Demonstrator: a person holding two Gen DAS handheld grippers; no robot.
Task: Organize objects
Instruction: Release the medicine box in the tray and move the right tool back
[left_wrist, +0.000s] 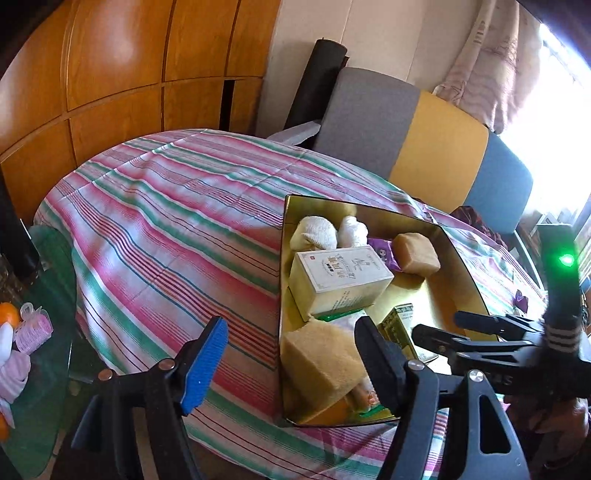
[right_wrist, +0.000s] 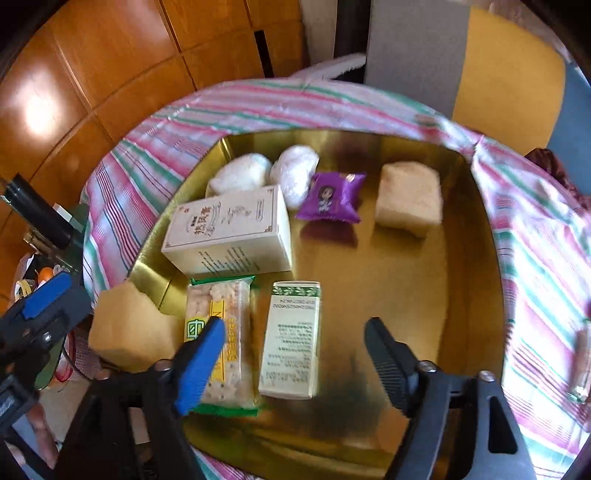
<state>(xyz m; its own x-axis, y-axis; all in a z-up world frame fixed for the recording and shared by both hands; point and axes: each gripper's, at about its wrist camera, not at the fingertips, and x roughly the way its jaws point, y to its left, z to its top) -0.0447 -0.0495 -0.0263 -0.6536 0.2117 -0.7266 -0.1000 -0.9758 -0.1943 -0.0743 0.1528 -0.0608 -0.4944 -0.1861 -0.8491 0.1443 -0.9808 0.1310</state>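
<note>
Gold tray (right_wrist: 476, 258) w/ boxes, snacks, sponges; both hand-held grippers wide, empty.

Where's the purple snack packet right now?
In the right wrist view the purple snack packet lies in the far part of the gold tray, between the white wrapped bundle on its left and the tan sponge block on its right.

Cream box (right_wrist: 231, 230) with Chinese characters, snack bar (right_wrist: 221, 343) marked 中
</note>
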